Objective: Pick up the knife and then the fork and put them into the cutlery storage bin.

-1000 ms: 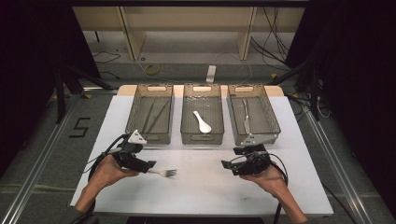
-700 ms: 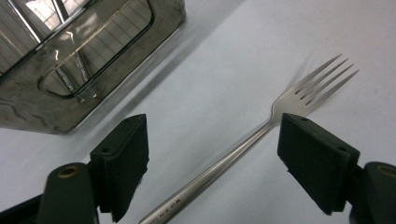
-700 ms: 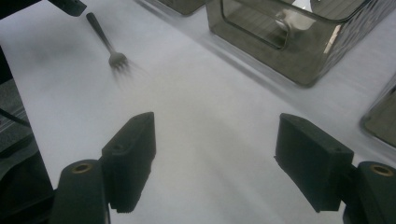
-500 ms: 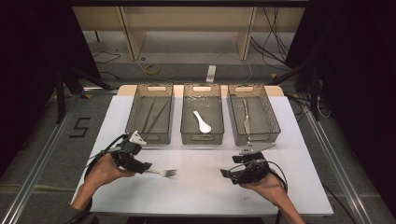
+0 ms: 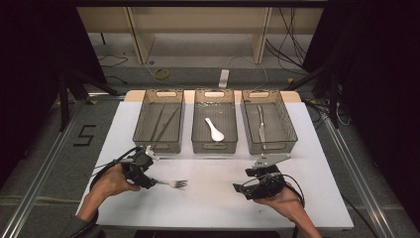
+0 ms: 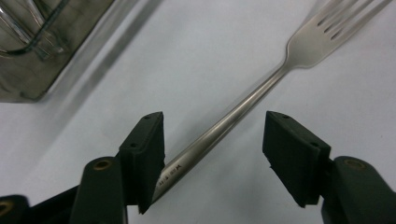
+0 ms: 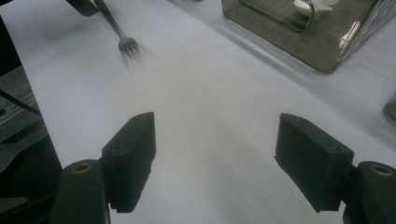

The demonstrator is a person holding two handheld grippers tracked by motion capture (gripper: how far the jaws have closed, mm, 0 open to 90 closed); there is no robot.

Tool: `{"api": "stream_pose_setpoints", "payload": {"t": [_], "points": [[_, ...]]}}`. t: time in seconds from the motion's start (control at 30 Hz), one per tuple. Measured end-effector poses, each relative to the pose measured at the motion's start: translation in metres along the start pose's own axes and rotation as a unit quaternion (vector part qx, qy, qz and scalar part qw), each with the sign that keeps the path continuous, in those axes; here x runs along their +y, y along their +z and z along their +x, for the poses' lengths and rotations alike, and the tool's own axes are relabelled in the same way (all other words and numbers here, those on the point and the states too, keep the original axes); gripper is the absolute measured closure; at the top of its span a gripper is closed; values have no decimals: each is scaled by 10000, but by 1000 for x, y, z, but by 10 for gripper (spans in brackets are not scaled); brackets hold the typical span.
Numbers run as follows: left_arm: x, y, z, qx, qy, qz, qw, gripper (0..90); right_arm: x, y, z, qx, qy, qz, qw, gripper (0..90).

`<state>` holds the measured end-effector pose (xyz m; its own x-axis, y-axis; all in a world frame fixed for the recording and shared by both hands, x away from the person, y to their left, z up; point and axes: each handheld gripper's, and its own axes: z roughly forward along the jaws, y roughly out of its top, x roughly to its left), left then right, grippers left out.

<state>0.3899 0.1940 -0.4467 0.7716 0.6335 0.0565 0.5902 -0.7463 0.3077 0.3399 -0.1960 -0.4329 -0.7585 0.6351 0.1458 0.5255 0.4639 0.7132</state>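
A metal fork (image 5: 174, 183) lies on the white table (image 5: 213, 203), tines to the right. My left gripper (image 5: 150, 181) is open, with the fork's handle between its jaws. In the left gripper view the handle (image 6: 243, 103) runs diagonally between the jaws of the left gripper (image 6: 212, 140) and rests against the left one; the right one stands apart from it. My right gripper (image 5: 241, 189) is low over the table at the front right, open. In the right gripper view nothing lies between the pads of the right gripper (image 7: 215, 144), and the fork (image 7: 122, 41) is farther off.
Three mesh baskets stand in a row at the back: the left basket (image 5: 159, 144) holds thin dark sticks, the middle basket (image 5: 214, 145) a white spoon (image 5: 214, 130), the right basket (image 5: 269, 145) a metal utensil (image 5: 260, 126). The table's front edge is close to both hands.
My right gripper has moved back toward the table's front edge and a little left. The left gripper and the fork have stayed in place.
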Motion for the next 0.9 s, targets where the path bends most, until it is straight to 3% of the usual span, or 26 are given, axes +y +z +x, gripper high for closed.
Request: {"api": "stream_pose_setpoints", "payload": {"t": [0.13, 0.6, 0.9], "points": [[-1, 4, 4, -112, -6, 167, 9998, 433, 0, 1, 0, 20, -18, 21, 10000, 297], [2, 14, 9, -119, 45, 503, 9987, 540, 1, 1, 2, 35, -45, 31, 10000, 278], [6, 18, 7, -90, 245, 692, 9973, 554, 1, 2, 2, 39, -85, 39, 9999, 270]]}}
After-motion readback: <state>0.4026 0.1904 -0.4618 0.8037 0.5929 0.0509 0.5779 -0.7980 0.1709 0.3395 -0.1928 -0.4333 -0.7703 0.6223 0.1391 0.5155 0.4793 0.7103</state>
